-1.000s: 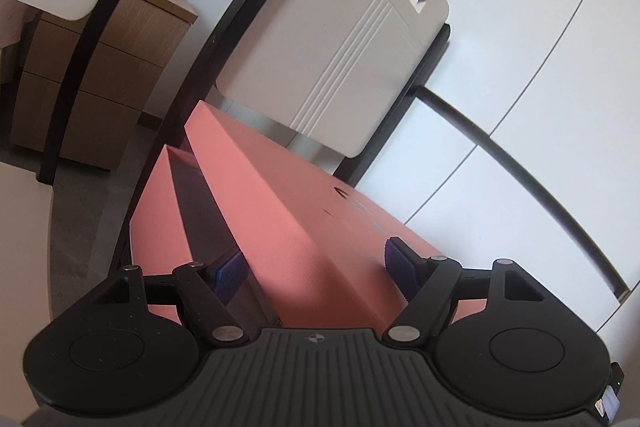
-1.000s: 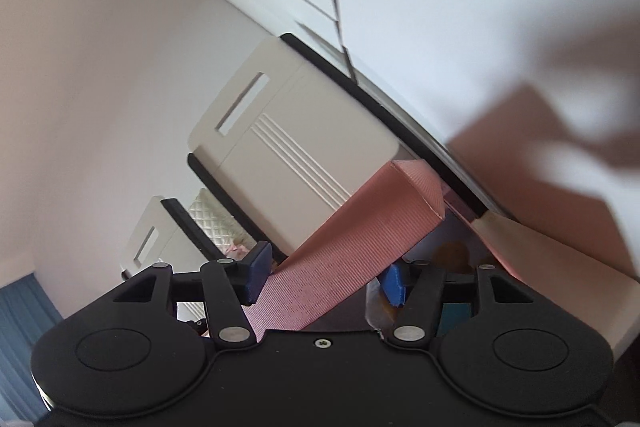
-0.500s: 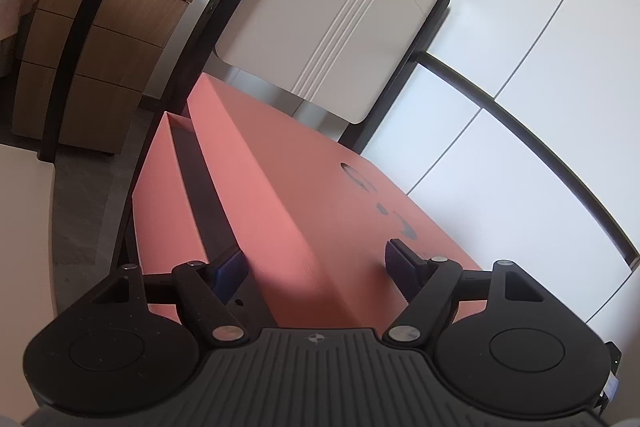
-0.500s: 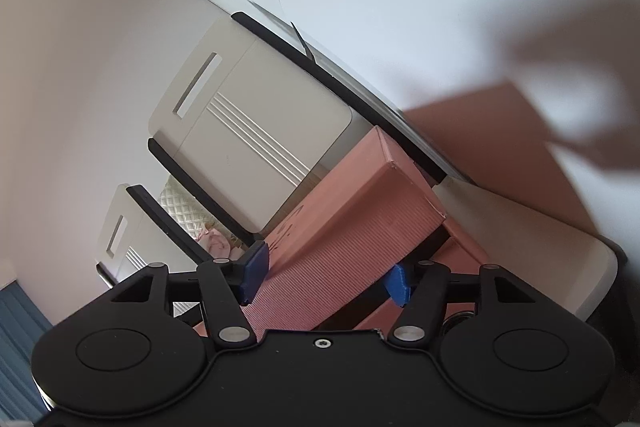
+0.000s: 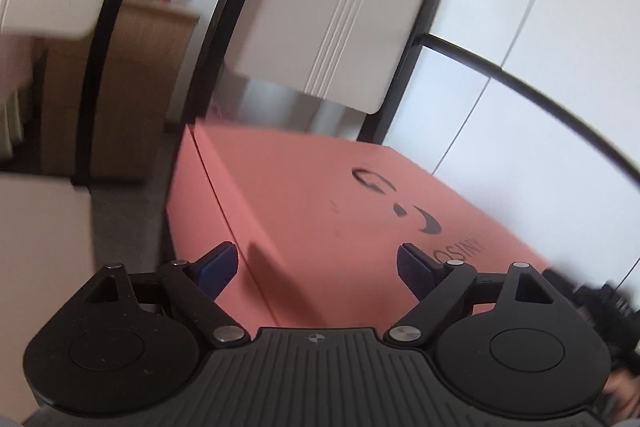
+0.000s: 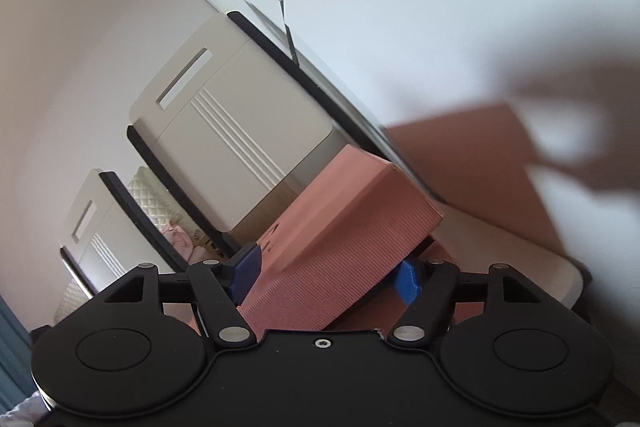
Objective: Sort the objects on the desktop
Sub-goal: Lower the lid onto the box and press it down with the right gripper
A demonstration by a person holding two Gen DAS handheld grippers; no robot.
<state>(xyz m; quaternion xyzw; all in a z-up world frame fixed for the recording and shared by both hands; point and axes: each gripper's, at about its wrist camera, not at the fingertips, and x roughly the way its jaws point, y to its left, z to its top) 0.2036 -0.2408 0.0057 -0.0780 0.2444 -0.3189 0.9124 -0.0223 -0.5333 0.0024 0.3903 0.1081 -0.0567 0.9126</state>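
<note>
Pink box (image 5: pixel 320 211) fills the lower middle of the left wrist view, its printed lid facing up and its seam running toward the camera. The left gripper (image 5: pixel 316 267) straddles the near end, its jaws opening; the blue pads (image 5: pixel 216 269) stand clear of the cardboard on both sides, so nothing is pinched. Behind the box a white chair back (image 5: pixel 332 27) and a wooden cabinet (image 5: pixel 152 67) show, blurred. At the right edge something dark shows, too smeared to name.

In the right wrist view the same pink box (image 6: pixel 340 239) lies tilted across the frame, ribbed side toward the camera, at the edge of a white desk (image 6: pixel 460 7). The right gripper (image 6: pixel 328 277) has that end of the box between its jaws, which are also opening; whether the pads still touch the sides is hard to tell, though a gap seems to show.

As a judgement, the box looks just set down and released. No other desktop objects are visible, so how much sorting remains cannot be told.
</note>
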